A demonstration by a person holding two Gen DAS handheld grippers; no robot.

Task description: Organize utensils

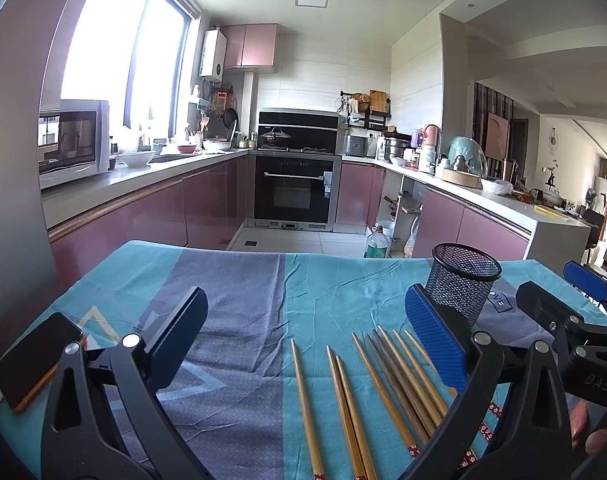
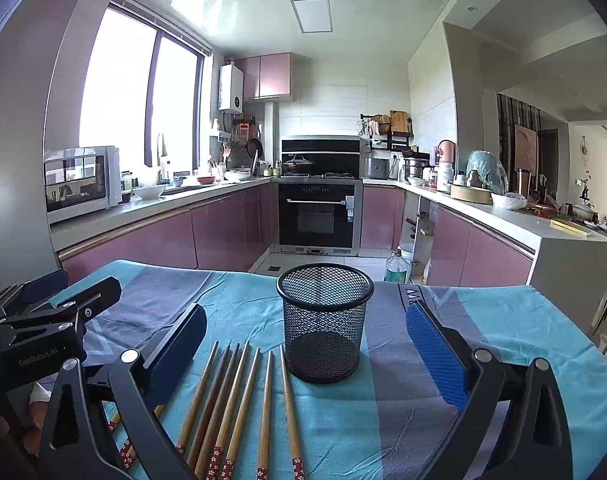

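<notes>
Several wooden chopsticks (image 1: 387, 396) with red flowered ends lie side by side on the blue and grey cloth; they also show in the right wrist view (image 2: 239, 404). An empty black mesh cup (image 2: 324, 322) stands upright just behind them; in the left wrist view it stands (image 1: 461, 284) behind my right-hand finger. My left gripper (image 1: 303, 344) is open and empty, held low over the chopsticks. My right gripper (image 2: 307, 354) is open and empty, with the cup and the chopstick tips between its fingers.
A phone (image 1: 35, 364) with a cable lies on the cloth at the left. The other gripper shows at the right edge (image 1: 563, 320) and at the left edge (image 2: 43, 328). The table's far edge (image 2: 223, 274) faces the kitchen floor and counters.
</notes>
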